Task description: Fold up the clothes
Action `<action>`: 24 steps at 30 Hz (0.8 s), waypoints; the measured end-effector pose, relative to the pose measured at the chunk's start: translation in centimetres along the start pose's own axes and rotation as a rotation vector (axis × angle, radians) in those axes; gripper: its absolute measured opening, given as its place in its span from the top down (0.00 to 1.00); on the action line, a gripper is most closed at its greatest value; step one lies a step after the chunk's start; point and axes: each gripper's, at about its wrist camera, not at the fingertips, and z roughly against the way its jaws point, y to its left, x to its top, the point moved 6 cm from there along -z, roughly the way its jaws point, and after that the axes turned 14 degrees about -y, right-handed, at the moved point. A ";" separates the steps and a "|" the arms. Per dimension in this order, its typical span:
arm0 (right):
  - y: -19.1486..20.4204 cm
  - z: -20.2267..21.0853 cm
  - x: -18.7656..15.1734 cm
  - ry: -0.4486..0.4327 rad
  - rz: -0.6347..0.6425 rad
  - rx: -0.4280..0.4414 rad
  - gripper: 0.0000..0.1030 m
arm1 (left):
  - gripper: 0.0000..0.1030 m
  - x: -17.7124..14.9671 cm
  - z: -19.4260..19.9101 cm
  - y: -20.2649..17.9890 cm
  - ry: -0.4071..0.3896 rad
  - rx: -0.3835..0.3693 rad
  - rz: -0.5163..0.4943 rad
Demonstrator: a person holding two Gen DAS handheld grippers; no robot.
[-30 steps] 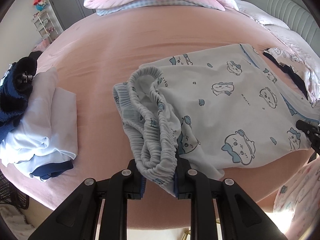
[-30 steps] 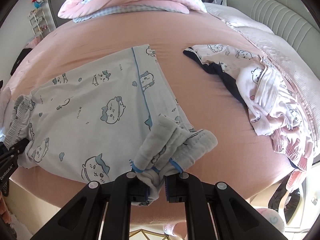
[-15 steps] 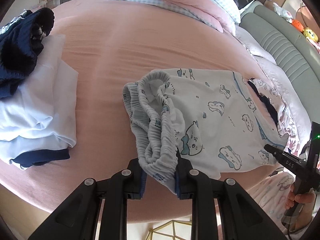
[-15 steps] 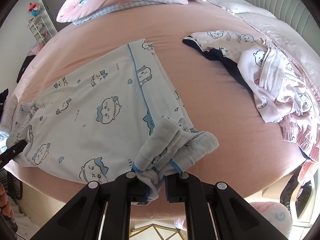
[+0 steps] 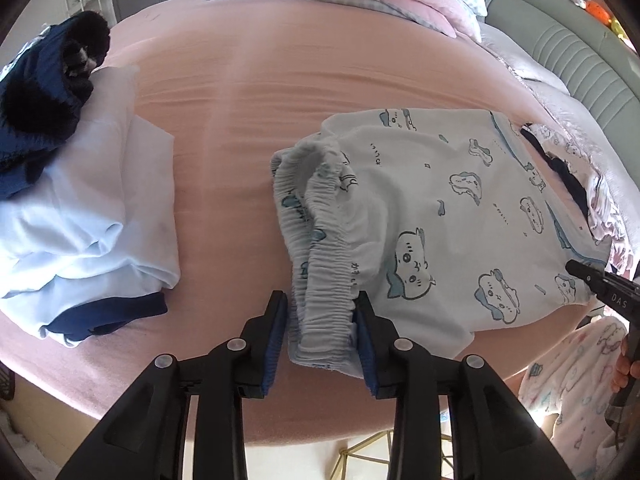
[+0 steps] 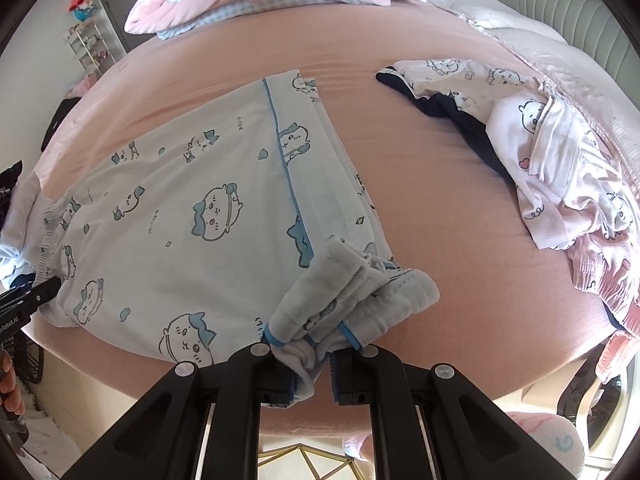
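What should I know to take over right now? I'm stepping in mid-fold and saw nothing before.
Left gripper: jaws opening, the elastic waistband between them.
Right gripper: jaws opening, the bunched leg cuffs between them.
The blue printed pajama pants lie folded lengthwise on the pink bed.
Done: a folded pale-blue pile on the left.
Left: fold the pants shorter, then the pink pajamas.

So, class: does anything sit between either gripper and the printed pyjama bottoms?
Nothing visible. The left gripper straddles the waistband, its jaws opening; the right gripper, also opening, has the pyjama bottoms' cuff between its fingers.
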 end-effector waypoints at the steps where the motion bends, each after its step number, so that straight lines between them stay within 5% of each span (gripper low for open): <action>1: 0.1 0.2 0.1 -0.003 0.017 -0.005 0.89 | 0.68 0.2 0.1 0.0 0.001 0.002 0.013; 8: 1.2 1.7 0.2 0.012 0.146 -0.060 0.86 | 0.54 1.2 2.3 -0.6 -0.012 0.053 -0.010; 16: 1.3 4.3 -0.5 0.022 0.250 -0.132 0.67 | 0.43 0.4 5.1 -1.2 -0.014 0.078 -0.056; 19: 1.9 5.6 -0.2 -0.026 0.353 -0.178 0.45 | 0.38 -0.1 5.7 -1.8 0.007 0.014 -0.042; 24: 4.3 7.7 0.1 -0.129 0.589 -0.193 0.45 | 0.38 -0.6 7.1 -3.2 0.017 0.015 -0.128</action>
